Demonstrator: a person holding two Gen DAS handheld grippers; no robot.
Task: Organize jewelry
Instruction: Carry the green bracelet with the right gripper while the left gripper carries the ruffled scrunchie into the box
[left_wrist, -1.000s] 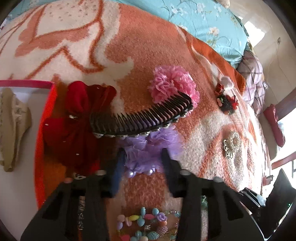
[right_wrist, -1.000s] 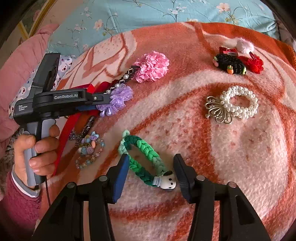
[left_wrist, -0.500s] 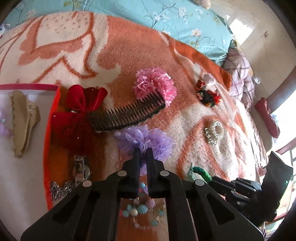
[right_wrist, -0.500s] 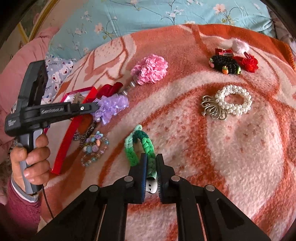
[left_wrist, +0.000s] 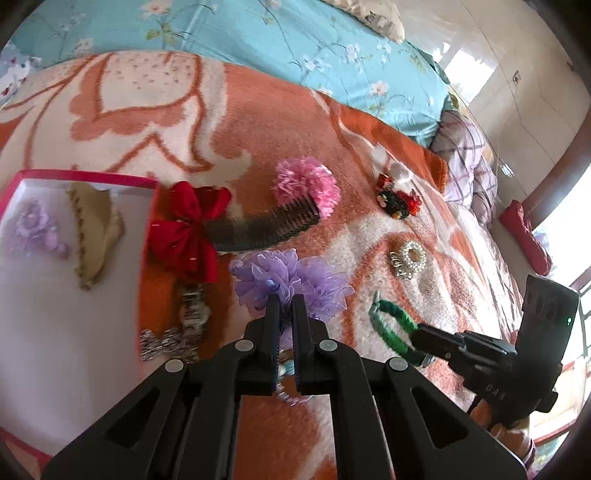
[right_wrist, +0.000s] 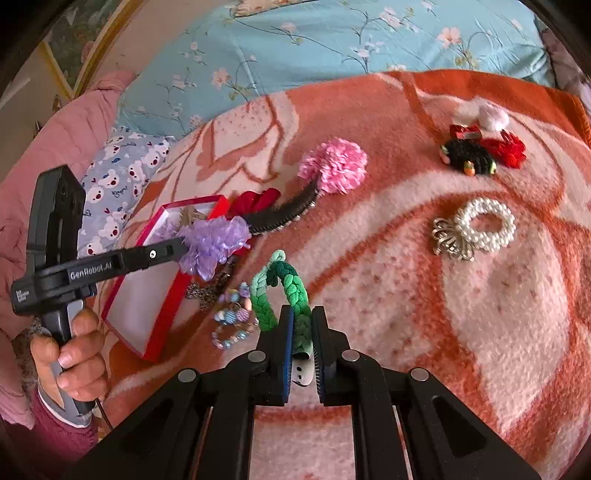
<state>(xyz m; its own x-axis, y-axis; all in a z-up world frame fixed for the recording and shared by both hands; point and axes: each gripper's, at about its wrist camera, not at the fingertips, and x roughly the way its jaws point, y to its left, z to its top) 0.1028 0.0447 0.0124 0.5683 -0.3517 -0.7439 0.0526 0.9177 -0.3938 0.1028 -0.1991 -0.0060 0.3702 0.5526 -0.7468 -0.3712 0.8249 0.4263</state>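
My left gripper (left_wrist: 283, 301) is shut on a purple organza flower hair tie (left_wrist: 291, 278) and holds it lifted above the blanket; it shows in the right wrist view (right_wrist: 212, 243) too. My right gripper (right_wrist: 303, 314) is shut on a green braided bracelet (right_wrist: 284, 291) with a white charm, raised off the blanket; it also shows in the left wrist view (left_wrist: 391, 325). A red-rimmed white box (left_wrist: 55, 295) lies at the left and holds a beige claw clip (left_wrist: 94, 232) and a pale purple flower (left_wrist: 33, 225).
On the orange blanket lie a red bow (left_wrist: 188, 229), a black comb with a pink flower (left_wrist: 291, 206), a pearl hair tie (right_wrist: 476, 229), a black and red clip group (right_wrist: 480, 151), a bead bracelet (right_wrist: 232, 321) and silver chains (left_wrist: 173, 336).
Both grippers went from open to shut, the left on the purple flower, the right on the green bracelet, and both have lifted their items off the blanket.
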